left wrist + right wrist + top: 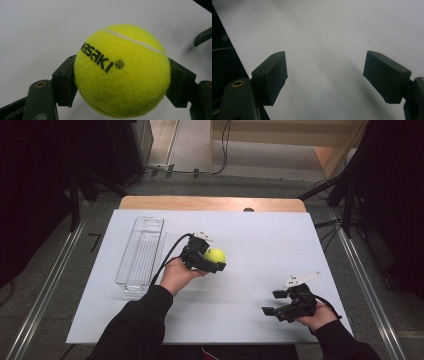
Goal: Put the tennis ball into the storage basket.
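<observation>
Here the left gripper (212, 260) was clamped on a yellow tennis ball (215, 255), its two black jaws pressing opposite sides of the ball near its widest part, as the left gripper view showed with the ball (121, 71) seated squarely between the pads. The ball was near the middle of the white surface (250, 240), and whether it was resting on the sheet or lifted just clear of it could not be told.

By the look of it, the ball would be light, its felt cover giving the pads good friction, and slightly springy, so a grip across the middle seemed the sound one; a hold nearer the top or bottom would probably let it squirt out.

To the left of that hand lay a clear plastic tray (141, 254), long and narrow, well apart from the ball and apparently empty.

The right gripper (276, 303) was at the near right of the surface, its jaws spread wide with nothing between them; the right gripper view showed bare white sheet past the pads (273, 75).
</observation>
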`<state>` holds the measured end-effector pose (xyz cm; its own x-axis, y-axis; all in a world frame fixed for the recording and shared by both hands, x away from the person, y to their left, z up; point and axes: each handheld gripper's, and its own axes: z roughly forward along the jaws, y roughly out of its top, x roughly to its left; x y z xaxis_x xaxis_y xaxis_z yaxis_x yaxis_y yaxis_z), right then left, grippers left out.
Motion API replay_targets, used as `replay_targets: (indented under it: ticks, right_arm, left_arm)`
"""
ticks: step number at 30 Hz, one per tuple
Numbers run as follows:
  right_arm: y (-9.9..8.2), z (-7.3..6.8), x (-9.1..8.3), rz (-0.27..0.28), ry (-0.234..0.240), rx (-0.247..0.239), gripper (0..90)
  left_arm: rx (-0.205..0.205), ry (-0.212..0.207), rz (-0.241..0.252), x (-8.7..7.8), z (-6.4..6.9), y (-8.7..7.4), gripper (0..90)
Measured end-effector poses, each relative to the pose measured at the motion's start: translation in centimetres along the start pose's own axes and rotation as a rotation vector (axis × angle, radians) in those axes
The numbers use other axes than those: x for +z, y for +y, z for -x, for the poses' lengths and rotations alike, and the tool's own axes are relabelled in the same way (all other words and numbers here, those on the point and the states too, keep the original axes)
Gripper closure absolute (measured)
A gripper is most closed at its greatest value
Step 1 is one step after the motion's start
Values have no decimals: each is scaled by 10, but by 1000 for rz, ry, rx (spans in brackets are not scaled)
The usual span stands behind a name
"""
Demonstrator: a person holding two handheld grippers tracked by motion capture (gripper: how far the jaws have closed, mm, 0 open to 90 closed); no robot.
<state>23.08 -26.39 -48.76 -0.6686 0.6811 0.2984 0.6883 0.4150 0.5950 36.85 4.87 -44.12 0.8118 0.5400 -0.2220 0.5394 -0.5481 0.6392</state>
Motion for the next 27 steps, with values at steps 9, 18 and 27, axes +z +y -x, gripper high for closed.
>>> replay_targets:
  ticks: [9,18,27]
  right_arm:
    - [0,0,0,2,-2,1,174]
    - [0,0,-1,2,-3,2,174]
    - [0,0,-1,4,-4,2,174]
  left_arm:
    - [1,-15,-3,-10,5,5,258]
    - [4,-11,-3,-22,6,11,258]
    - [12,-2,18,-37,7,18,258]
